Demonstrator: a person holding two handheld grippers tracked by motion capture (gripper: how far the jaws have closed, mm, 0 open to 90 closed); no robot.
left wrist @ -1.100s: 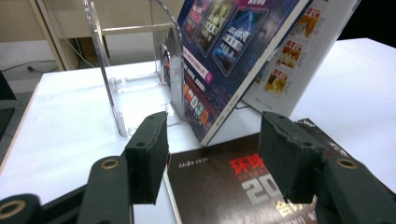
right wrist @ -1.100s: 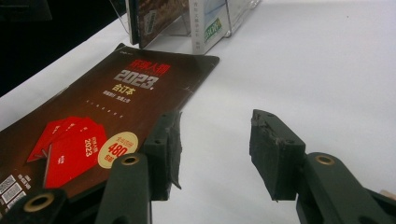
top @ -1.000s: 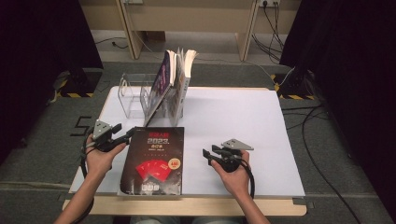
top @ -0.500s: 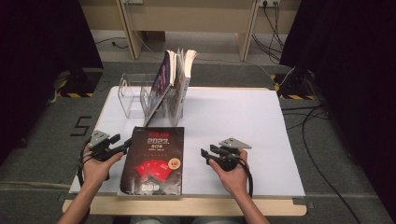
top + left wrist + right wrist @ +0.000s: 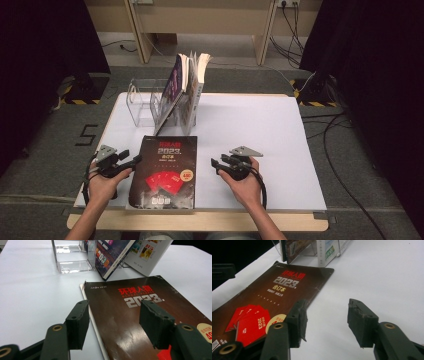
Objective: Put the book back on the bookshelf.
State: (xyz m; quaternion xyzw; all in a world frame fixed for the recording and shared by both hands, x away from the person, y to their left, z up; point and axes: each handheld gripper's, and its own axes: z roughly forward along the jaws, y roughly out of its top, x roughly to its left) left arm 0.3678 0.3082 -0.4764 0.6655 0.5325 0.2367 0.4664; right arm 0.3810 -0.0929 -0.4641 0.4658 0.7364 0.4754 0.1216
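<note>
Magazine with a dark cover and red "2023" print lies flat on the white surface, at the near edge, between the 2 grippers. Behind it stands a clear rack with 2 or 3 other magazines leaning upright in its right-hand slots; the left slots look empty.

The left gripper sits just beside the magazine's left edge, and in the left gripper view its jaws are spread wide, one over the bare surface and one over the cover, straddling that edge without closing on it. The right gripper hovers over bare surface just right of the magazine, jaws also wide apart and holding nothing.

Judging by the layout, the work in hand is getting this flat magazine up and into the rack with the others. That looks barely begun: the magazine is not gripped, not lifted, and every corner seems to rest on the surface. What is left is nearly everything, namely pinching an edge, raising it, standing it upright and sliding it into a free slot.
</note>
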